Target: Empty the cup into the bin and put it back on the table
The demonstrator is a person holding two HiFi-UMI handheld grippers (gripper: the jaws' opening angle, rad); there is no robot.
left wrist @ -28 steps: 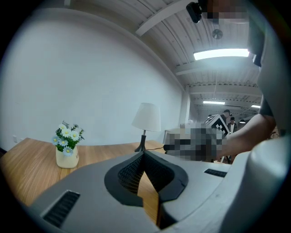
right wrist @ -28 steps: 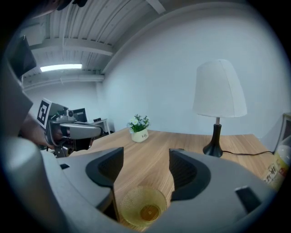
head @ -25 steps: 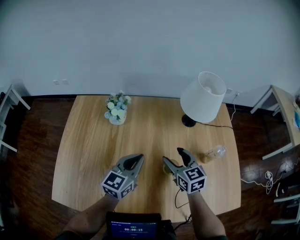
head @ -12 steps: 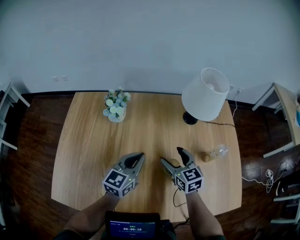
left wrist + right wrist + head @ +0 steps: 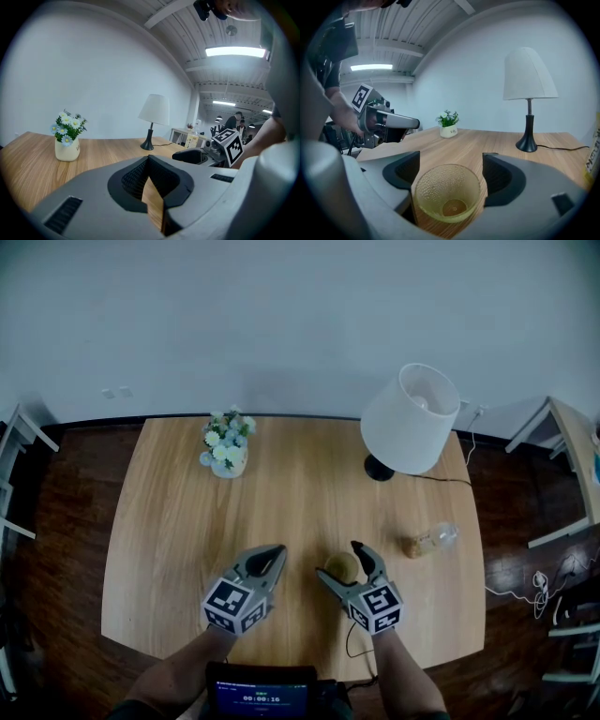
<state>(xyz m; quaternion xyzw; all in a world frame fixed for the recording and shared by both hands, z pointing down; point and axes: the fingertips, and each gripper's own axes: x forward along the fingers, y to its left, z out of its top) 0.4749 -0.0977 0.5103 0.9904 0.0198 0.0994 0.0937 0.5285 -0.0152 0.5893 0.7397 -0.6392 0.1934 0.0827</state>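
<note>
The cup point(image 5: 342, 566) is a clear yellowish tumbler with a pebbled wall, and it is empty. It stands upright on the wooden table point(image 5: 169, 521) near the front edge. My right gripper point(image 5: 341, 562) straddles it and its jaws are opening. In the right gripper view the cup point(image 5: 447, 192) sits between the pads point(image 5: 405, 172) with a gap on its right side. My left gripper point(image 5: 270, 555) hovers to the cup's left with nothing in it. In its own view the left gripper point(image 5: 149, 163) has its jaws meeting at the tip. No bin is in view.
A white-shaded lamp point(image 5: 410, 418) stands at the back right, its cable trailing off the table. A clear bottle point(image 5: 429, 541) lies on its side right of the cup. A flower vase point(image 5: 225, 451) stands at the back left. A tablet point(image 5: 265, 695) sits by the front edge.
The right gripper's jaws have spread wider and it has drawn back slightly toward the front edge. The cup now stands free between them. The left gripper has hardly moved.
</note>
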